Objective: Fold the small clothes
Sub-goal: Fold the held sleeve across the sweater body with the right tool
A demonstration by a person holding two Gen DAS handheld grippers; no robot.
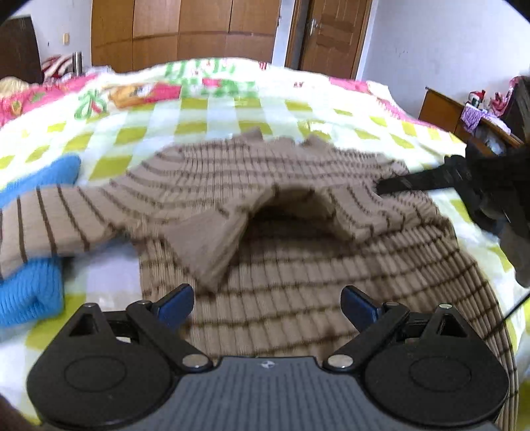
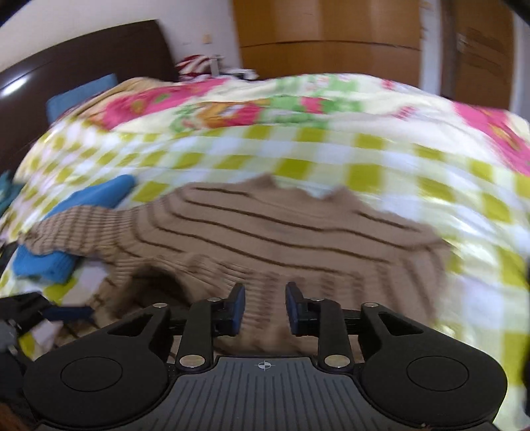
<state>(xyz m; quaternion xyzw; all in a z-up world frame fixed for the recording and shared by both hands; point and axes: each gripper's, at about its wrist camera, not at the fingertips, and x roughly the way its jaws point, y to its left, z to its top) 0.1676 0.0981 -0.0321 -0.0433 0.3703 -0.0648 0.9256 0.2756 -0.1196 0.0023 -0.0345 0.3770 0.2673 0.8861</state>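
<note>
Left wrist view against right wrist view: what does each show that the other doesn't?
Only the left wrist view shows the door, a side cabinet and the right hand-held gripper at the sweater's edge. Only the right wrist view shows the dark headboard. Both show the striped brown sweater, a blue garment, the checked bedspread and the wardrobe.

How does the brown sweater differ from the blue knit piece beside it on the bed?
The brown sweater has thin dark stripes; the blue knit piece is plain. The sweater lies spread across the middle of the bed cover; the blue piece lies bunched at the side, partly under the sweater's sleeve. Both are ribbed knitwear.
</note>
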